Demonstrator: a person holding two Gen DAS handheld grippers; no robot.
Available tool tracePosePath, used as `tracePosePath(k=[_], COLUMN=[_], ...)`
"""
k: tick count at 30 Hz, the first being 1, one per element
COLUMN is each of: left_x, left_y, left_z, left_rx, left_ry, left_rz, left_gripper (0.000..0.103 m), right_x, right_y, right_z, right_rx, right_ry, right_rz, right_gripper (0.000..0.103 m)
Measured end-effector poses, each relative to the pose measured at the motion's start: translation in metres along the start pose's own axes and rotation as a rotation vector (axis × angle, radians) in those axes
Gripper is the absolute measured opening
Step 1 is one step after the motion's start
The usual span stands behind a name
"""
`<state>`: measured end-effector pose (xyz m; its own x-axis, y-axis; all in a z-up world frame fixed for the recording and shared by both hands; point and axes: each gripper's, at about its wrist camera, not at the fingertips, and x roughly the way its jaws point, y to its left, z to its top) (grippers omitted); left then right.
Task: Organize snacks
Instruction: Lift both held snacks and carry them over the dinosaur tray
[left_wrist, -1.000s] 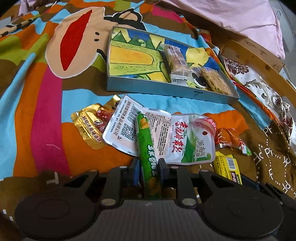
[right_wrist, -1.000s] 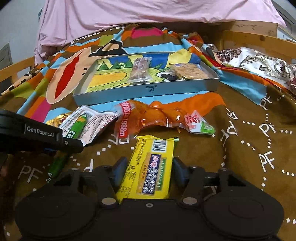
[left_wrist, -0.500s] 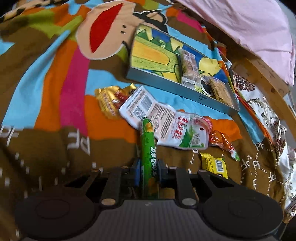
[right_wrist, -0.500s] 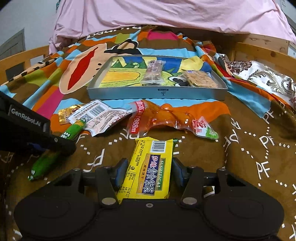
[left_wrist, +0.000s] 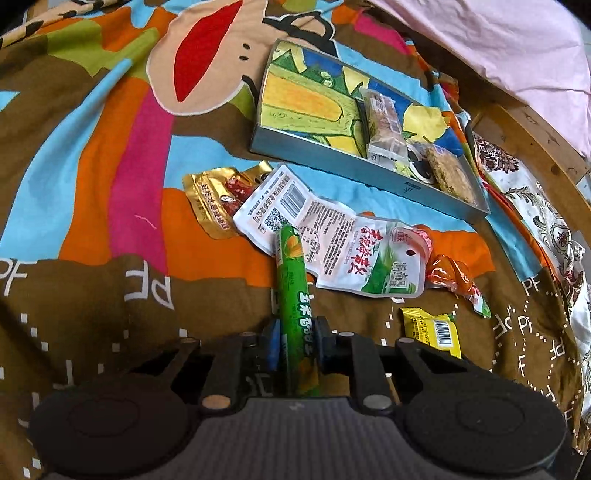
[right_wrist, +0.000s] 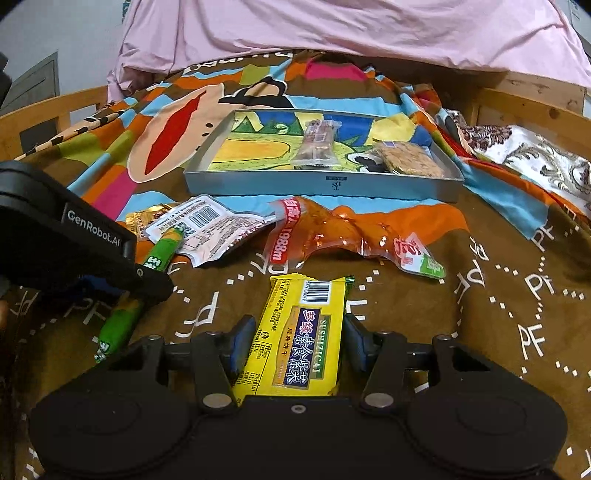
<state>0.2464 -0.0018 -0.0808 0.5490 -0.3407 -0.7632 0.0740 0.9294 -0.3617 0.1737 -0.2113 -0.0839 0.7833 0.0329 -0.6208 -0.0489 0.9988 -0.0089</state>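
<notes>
Green plastic-wrapped sausage stick (left_wrist: 295, 295) clamped by left gripper (left_wrist: 295, 341) | yellow foil biscuit packet (right_wrist: 301, 336) clamped by right gripper (right_wrist: 299, 341) | grey metal tray (right_wrist: 325, 182) at 12 o'clock | risk: slick wrappers slipping.

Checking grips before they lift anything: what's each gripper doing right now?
Left gripper: shut on the green sausage stick.
Right gripper: shut on the yellow biscuit packet.
</notes>
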Motion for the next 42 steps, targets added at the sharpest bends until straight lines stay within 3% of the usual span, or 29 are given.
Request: tracePosePath(k=[12, 22, 33, 42], left_x=[-0.047, -0.065, -0.031, 0.018], left_y=[-0.011, -0.059, -0.095, -0.102], left_z=[-0.011, 0.02, 0.091, 0.147], left_rx=[-0.01, 0.084, 0.073, 0.103], left_ry=[-0.16, -0.308, -0.408, -0.473], left_rz=[-0.061, -0.108, -0.123, -0.066], left_gripper=[0.019, 0.019, 0.019, 0.019], right_x=[-0.035, -0.054, 0.001, 0.076], right_y=[0.01, -0.015, -0.082, -0.115], right_z=[0.008, 0.043, 0.113, 0.155], right_rx=[-0.132, -0.12, -0.141, -0.009], right_ry=[-0.18, -0.351, -0.471, -0.519], right_rz=[-0.043, -0.075, -0.115, -0.073], right_gripper=[0.053, 0.053, 0.053, 0.053])
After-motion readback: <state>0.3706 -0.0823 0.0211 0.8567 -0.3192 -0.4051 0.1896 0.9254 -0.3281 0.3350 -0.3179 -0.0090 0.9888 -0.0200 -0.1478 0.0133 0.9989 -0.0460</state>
